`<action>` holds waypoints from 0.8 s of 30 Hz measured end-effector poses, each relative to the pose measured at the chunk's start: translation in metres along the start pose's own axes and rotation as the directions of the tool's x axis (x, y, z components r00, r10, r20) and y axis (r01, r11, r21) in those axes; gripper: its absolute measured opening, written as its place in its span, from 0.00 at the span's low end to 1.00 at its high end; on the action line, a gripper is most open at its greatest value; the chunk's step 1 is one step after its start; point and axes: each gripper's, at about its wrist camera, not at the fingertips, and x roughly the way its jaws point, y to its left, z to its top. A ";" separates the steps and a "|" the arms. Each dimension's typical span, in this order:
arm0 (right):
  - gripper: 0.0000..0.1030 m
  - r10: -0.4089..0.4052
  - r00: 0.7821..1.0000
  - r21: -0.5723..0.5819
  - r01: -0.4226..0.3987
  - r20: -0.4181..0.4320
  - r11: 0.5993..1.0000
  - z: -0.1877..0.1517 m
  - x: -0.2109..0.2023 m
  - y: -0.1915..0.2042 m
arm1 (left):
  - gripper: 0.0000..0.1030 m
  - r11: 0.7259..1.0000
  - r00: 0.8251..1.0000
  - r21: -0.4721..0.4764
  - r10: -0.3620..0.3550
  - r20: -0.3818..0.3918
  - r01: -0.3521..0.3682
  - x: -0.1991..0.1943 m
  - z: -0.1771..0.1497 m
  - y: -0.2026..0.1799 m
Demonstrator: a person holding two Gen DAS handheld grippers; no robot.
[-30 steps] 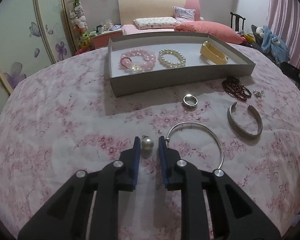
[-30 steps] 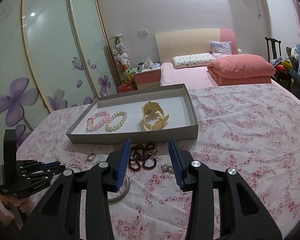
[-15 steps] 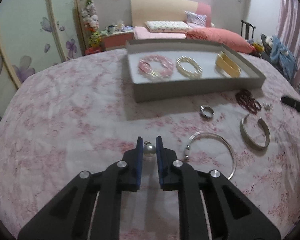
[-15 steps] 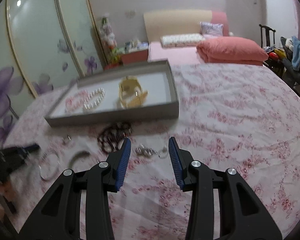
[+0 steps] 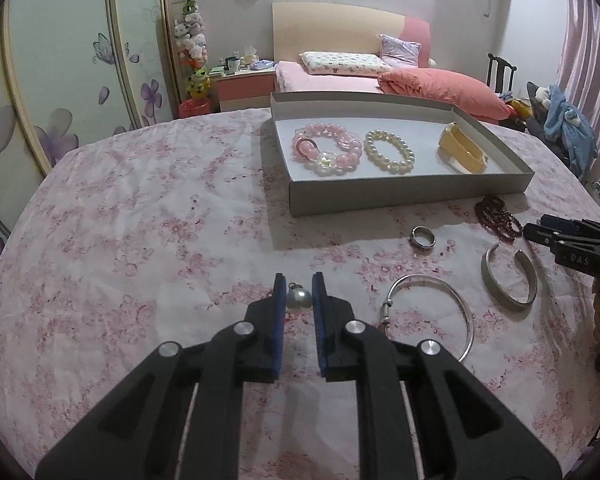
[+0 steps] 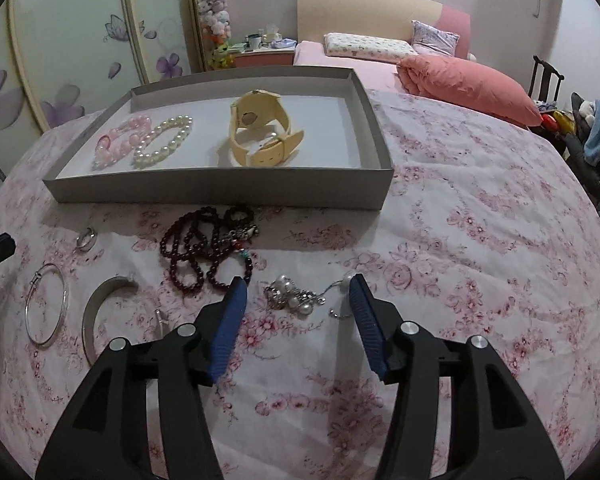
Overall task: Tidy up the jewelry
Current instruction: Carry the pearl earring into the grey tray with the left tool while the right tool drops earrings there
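Note:
My left gripper [image 5: 299, 286] is shut on a pearl earring [image 5: 298, 298] and holds it above the floral tablecloth. My right gripper [image 6: 296, 294] is open, low over a cluster of pearl earrings [image 6: 294, 298]. The grey tray [image 5: 404, 190], also in the right wrist view [image 6: 220, 190], holds a pink bead bracelet [image 5: 326, 150], a pearl bracelet [image 5: 388, 152] and a yellow watch [image 6: 260, 128]. Loose on the cloth lie a dark red bead necklace [image 6: 204, 248], a ring [image 5: 422, 237], a thin silver bangle [image 5: 432, 312] and a wide silver cuff [image 5: 508, 280].
The round table has a pink floral cloth [image 5: 140, 240]. Behind it stand a bed with a pink quilt [image 6: 468, 84], a nightstand [image 5: 244, 88] and sliding wardrobe doors [image 5: 60, 60]. A chair with clothes [image 5: 560, 120] stands at the right.
My left gripper has closed on the pearl earring and lifted it, turning left. My right gripper has moved forward and down over the pearl earring cluster, still open.

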 end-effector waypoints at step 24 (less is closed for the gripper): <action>0.10 0.114 0.820 0.003 -0.140 0.560 0.990 -0.004 -0.152 0.020 | 0.13 0.995 0.904 -0.090 0.074 0.420 -0.040 -0.114 0.007 -0.035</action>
